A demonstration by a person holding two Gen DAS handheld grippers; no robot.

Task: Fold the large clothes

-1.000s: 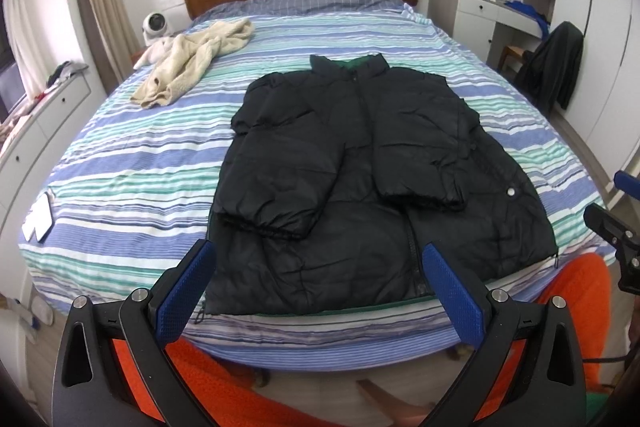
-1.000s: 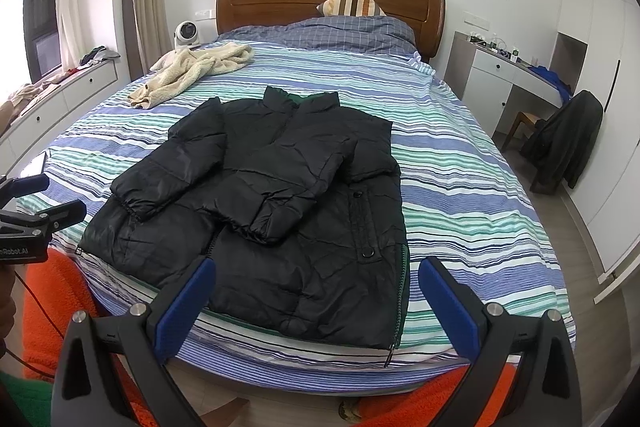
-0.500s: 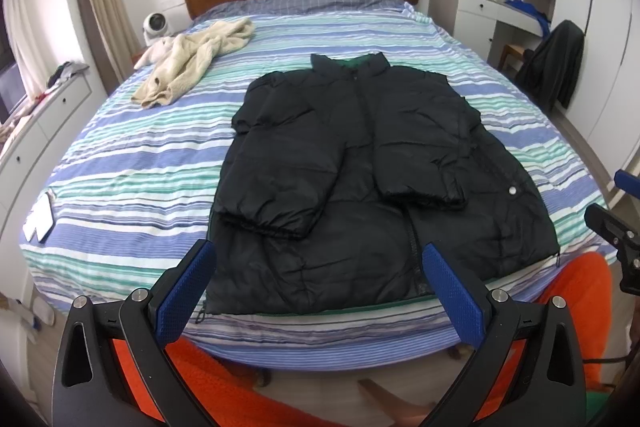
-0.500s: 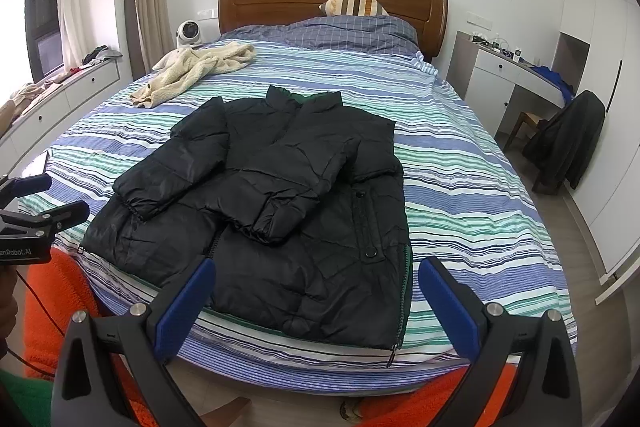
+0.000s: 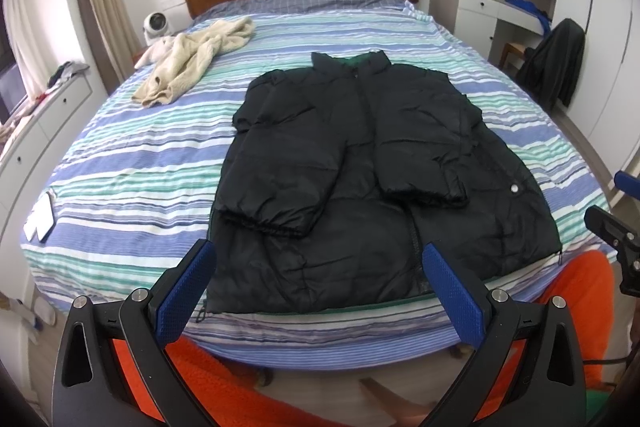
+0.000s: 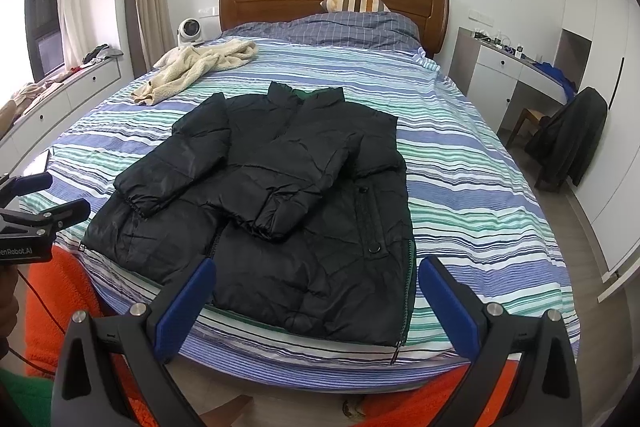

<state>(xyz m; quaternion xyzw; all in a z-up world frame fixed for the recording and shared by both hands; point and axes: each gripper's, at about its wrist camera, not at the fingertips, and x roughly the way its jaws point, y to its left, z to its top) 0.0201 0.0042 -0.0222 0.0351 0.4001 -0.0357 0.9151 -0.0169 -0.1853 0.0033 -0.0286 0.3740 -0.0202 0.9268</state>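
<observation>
The puffy black jacket (image 5: 372, 187) lies flat at the foot of the striped bed (image 5: 132, 163), both sleeves folded over its front and its hem at 6 o'clock on the mattress edge; being slick and thick, it may spring open or slide off when folded. One jacket, one cream garment (image 5: 192, 57) at 10 o'clock. The left gripper (image 5: 318, 291) and right gripper (image 6: 316, 293) hang over the hem, two in all, jaws wide apart and empty.
</observation>
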